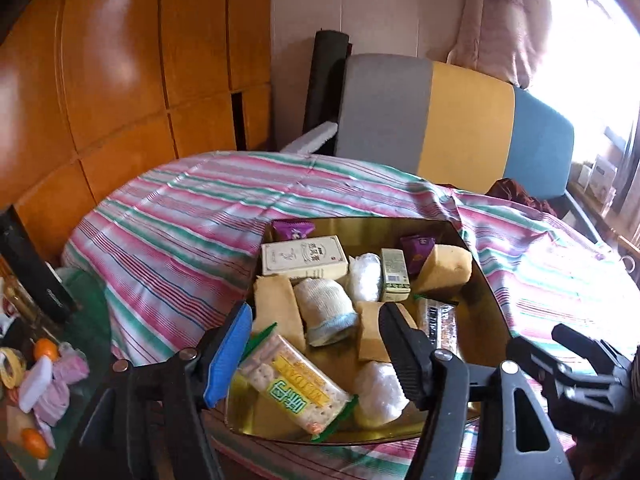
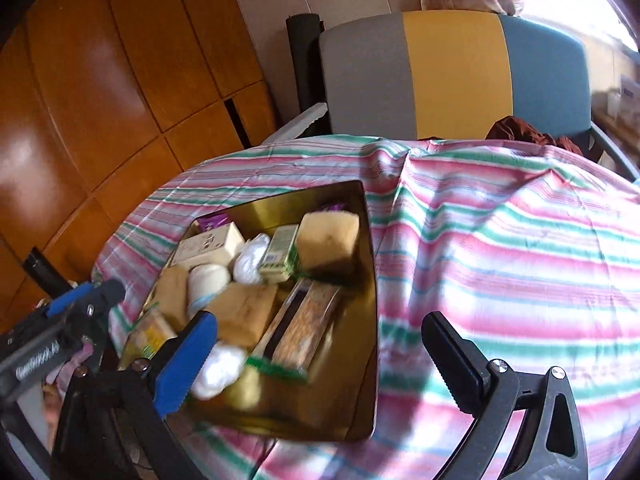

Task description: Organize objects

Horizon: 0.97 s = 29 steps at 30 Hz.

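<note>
The gold tin (image 1: 486, 280) lies on the striped cloth (image 1: 180, 216), full of snacks and sponges. The left gripper (image 1: 316, 352) hangs over its 6 o'clock side, fingers spread, nothing between them, above a cracker packet (image 1: 292, 384). The right gripper (image 2: 320, 360) is wide open and empty, over the tin's 5 o'clock corner.

Bed under a pink-green striped sheet (image 1: 192, 216), gold tin (image 1: 486, 292) of small items resting on it.

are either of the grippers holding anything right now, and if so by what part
Nothing is held. The left gripper and the right gripper both stand open and empty above the gold tin.
</note>
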### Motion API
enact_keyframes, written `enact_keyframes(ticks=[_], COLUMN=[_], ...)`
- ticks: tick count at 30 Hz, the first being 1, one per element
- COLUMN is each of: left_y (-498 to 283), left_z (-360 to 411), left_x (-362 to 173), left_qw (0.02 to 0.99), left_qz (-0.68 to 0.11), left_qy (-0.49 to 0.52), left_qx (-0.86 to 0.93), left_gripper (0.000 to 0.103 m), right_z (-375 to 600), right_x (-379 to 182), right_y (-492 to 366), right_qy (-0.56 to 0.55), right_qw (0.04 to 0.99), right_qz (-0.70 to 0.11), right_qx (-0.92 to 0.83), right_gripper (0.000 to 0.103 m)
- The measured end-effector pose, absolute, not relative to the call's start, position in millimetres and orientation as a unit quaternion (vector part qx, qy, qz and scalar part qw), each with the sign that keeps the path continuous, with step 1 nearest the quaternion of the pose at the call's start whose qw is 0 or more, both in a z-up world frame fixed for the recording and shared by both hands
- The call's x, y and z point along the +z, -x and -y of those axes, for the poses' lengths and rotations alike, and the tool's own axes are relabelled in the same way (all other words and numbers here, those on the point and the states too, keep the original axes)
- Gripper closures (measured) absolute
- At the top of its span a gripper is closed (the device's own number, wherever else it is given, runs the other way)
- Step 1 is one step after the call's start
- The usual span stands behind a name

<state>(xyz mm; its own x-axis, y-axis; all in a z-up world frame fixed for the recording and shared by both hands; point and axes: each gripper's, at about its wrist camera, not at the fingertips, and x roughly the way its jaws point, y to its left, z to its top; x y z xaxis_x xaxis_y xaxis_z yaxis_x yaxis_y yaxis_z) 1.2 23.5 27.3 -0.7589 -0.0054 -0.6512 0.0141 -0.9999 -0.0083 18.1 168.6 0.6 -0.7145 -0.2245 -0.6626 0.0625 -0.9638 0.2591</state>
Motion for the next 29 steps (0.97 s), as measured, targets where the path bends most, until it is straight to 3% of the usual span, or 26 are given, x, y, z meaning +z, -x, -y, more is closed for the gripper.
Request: enact_keyframes(ticks=[29], left_y=[-10.1], left_z=[-15.4], left_x=[20.2], left_qw=[0.009], left_qz=[-0.011], left_qy=[-0.342], left_qx=[-0.94], left_gripper=[0.043], right_z=[-146.0], right_x=[-11.5], right_y=[-48.8], right_qy=[-0.375], right_qw=[0.085], right_qz=[0.086], right_qx=[-0.919], right_gripper=[0.0])
